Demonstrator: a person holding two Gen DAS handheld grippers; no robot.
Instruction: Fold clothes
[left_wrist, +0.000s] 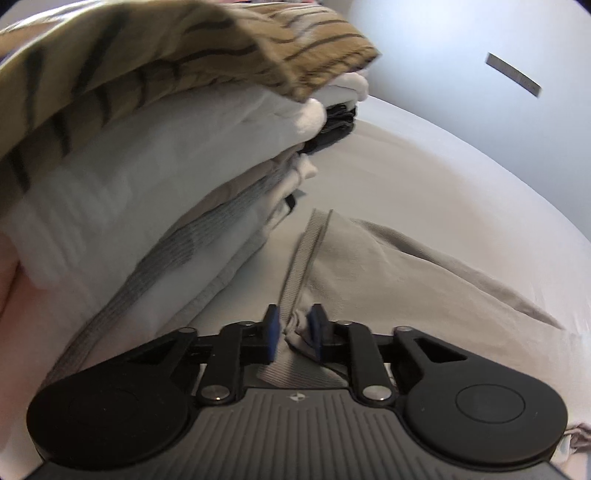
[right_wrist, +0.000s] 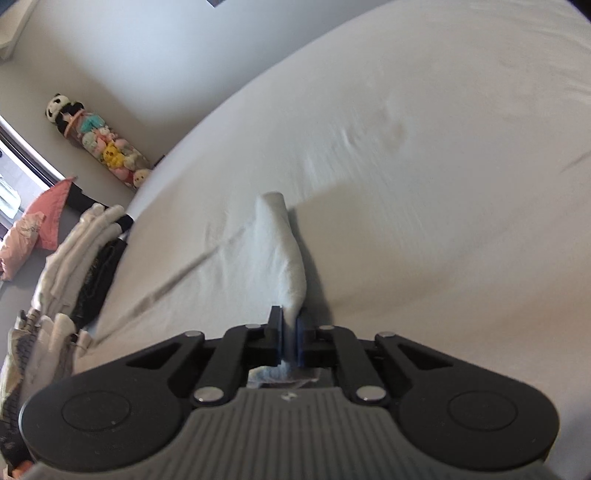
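Observation:
A beige-grey garment (left_wrist: 369, 277) with a ribbed band (left_wrist: 299, 258) lies spread on the white bed (left_wrist: 461, 166). My left gripper (left_wrist: 294, 326) is shut on a bunched bit of that ribbed edge, and cloth fills the gap between the blue pads (left_wrist: 272, 325). In the right wrist view, my right gripper (right_wrist: 289, 332) is shut on a pale fold of cloth (right_wrist: 284, 254). The fold rises from the bed sheet (right_wrist: 406, 147) as a narrow ridge running away from the jaws. Whether both grippers hold the same garment cannot be told.
A tall stack of folded clothes (left_wrist: 147, 177) stands just left of my left gripper, topped by a tiger-striped piece (left_wrist: 184, 48). The same stack (right_wrist: 85, 251) sits at the bed's left edge. Beyond it on the floor are pink cloth (right_wrist: 33, 229) and a tube of plush toys (right_wrist: 103, 144).

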